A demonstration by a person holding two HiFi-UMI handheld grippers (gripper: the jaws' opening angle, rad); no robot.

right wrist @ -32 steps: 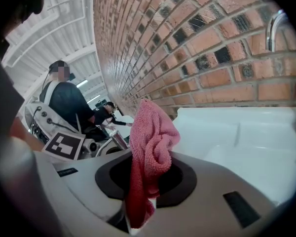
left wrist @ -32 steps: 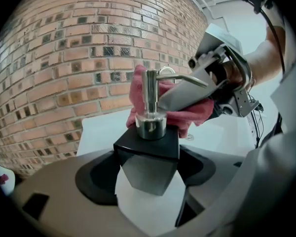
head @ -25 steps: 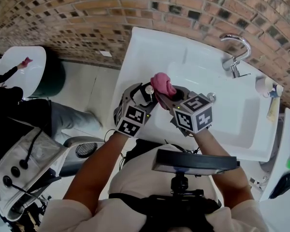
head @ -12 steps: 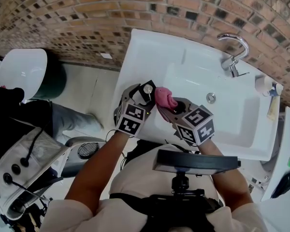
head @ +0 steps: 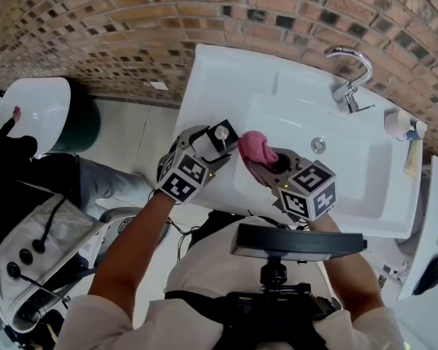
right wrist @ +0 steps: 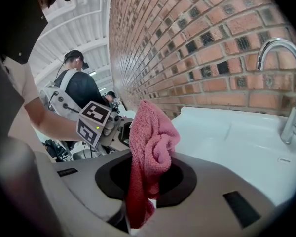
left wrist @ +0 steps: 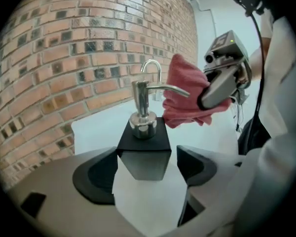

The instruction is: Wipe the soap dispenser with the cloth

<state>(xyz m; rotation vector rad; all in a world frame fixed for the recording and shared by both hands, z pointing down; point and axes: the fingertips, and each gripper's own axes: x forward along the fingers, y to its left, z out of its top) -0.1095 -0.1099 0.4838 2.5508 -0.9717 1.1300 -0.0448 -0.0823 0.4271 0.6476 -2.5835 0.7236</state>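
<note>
Head view, sink (head: 226, 71): the white basin is sitting against the brick wall (head: 117, 20), with the chrome faucet (head: 352, 70) at its far right side.
Head view, left gripper (head: 216, 140): it is hovering over the sink's front left edge, its marker cube facing up.
Head view, soap dispenser (head: 222, 133): the black body and chrome pump are sitting right at that gripper's tips, lifted above the rim.
Head view, cloth (head: 254, 146): the pink bundle is sticking out of the right gripper (head: 261, 165), just beside the dispenser's right side.
Left gripper view, left gripper (left wrist: 145, 168): the jaws are closing in on the black square body from both sides and gripping it.
Left gripper view, soap dispenser (left wrist: 144, 141): it is standing upright, the pump spout pointing right.
Left gripper view, cloth (left wrist: 184, 101): it is pressing against the tip of the spout, carried by the right gripper (left wrist: 221, 85) coming in from the upper right.
Left gripper view, faucet (left wrist: 152, 66): its curve is peeking up behind the pump.
Right gripper view, right gripper (right wrist: 144, 184): the jaws are clamping the cloth (right wrist: 150, 147), which is bunching upward and trailing down between them.
Right gripper view, left gripper (right wrist: 94, 122): it is showing to the left, just behind the cloth.
Right gripper view, sink (right wrist: 227, 132): white surface spreading right, faucet (right wrist: 287, 78) at the edge.
Right gripper view, person (right wrist: 78, 85): someone in dark clothing is standing far back.
</note>
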